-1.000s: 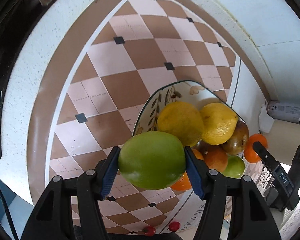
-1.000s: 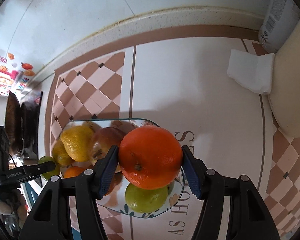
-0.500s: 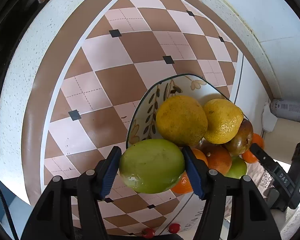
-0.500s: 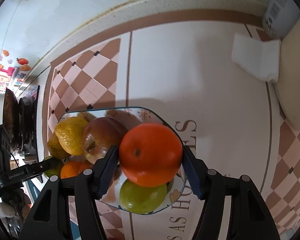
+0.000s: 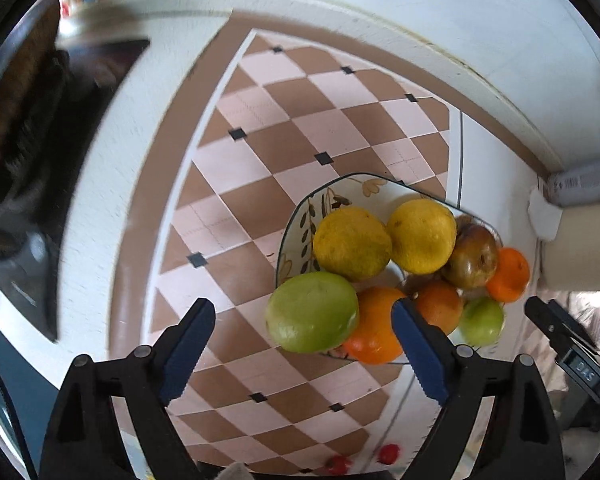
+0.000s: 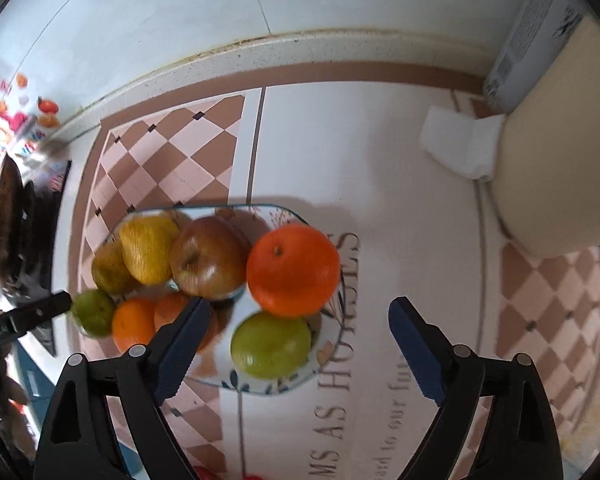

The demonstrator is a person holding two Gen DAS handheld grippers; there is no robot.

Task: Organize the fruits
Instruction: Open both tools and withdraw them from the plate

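A patterned plate [image 5: 332,196] on the checkered mat holds several fruits. In the left wrist view a green apple [image 5: 313,311] rests at the plate's near edge beside an orange [image 5: 374,326], behind them two lemons [image 5: 352,242]. My left gripper [image 5: 304,354] is open and empty, just behind the green apple. In the right wrist view the plate [image 6: 278,386] shows an orange [image 6: 293,269] on top, a red apple [image 6: 208,256], a lemon [image 6: 148,254] and a green apple [image 6: 271,345]. My right gripper [image 6: 296,346] is open and empty above the plate's near side.
A folded white napkin [image 6: 458,148] lies at the back right next to a cream rounded container [image 6: 560,152]. A dark pan [image 5: 24,152] stands at the left. The wall runs along the back of the counter [image 6: 340,56].
Both grippers have opened and pulled back. The left one let go of the green apple and the right one let go of the orange; both fruits now rest on the plate.
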